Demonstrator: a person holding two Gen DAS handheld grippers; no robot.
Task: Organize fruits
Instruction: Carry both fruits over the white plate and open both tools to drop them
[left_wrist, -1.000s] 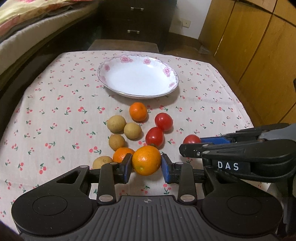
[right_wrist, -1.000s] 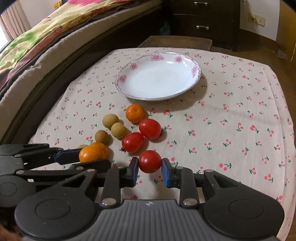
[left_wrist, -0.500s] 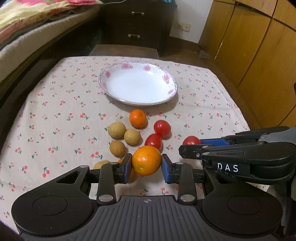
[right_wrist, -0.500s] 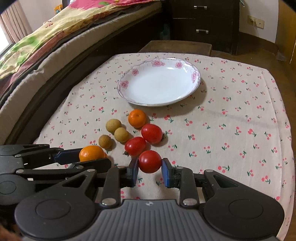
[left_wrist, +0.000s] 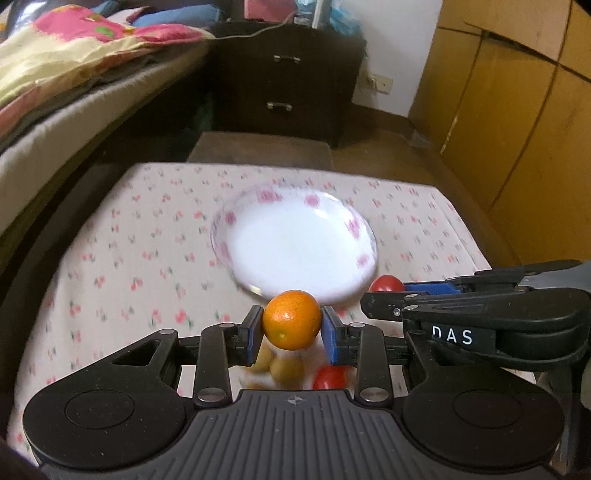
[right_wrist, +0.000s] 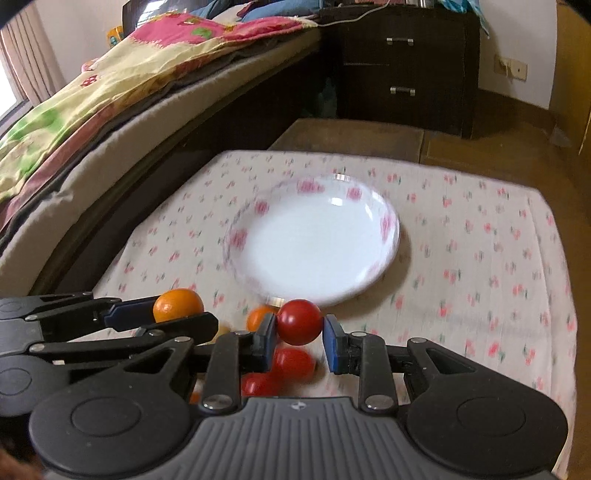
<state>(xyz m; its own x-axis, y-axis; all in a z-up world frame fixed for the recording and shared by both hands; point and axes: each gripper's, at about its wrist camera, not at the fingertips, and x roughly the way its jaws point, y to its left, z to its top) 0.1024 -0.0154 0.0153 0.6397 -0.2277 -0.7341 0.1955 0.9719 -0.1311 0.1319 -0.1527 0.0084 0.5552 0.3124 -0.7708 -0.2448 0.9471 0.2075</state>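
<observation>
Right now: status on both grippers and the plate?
Left gripper shut on orange. Right gripper shut on tomato. Both fruits clear of the cloth, short of white plate, which holds nothing. Nothing in the way.

a bed (right_wrist: 110, 110) beside a dark dresser (left_wrist: 288, 81), wooden wardrobe (left_wrist: 517, 129) opposite.

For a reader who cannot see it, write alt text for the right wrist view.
The right gripper holds a red tomato lifted over a floral tablecloth, just short of an empty white plate. At left, the left gripper holds an orange. More tomatoes lie blurred below; a bed stands behind.
</observation>
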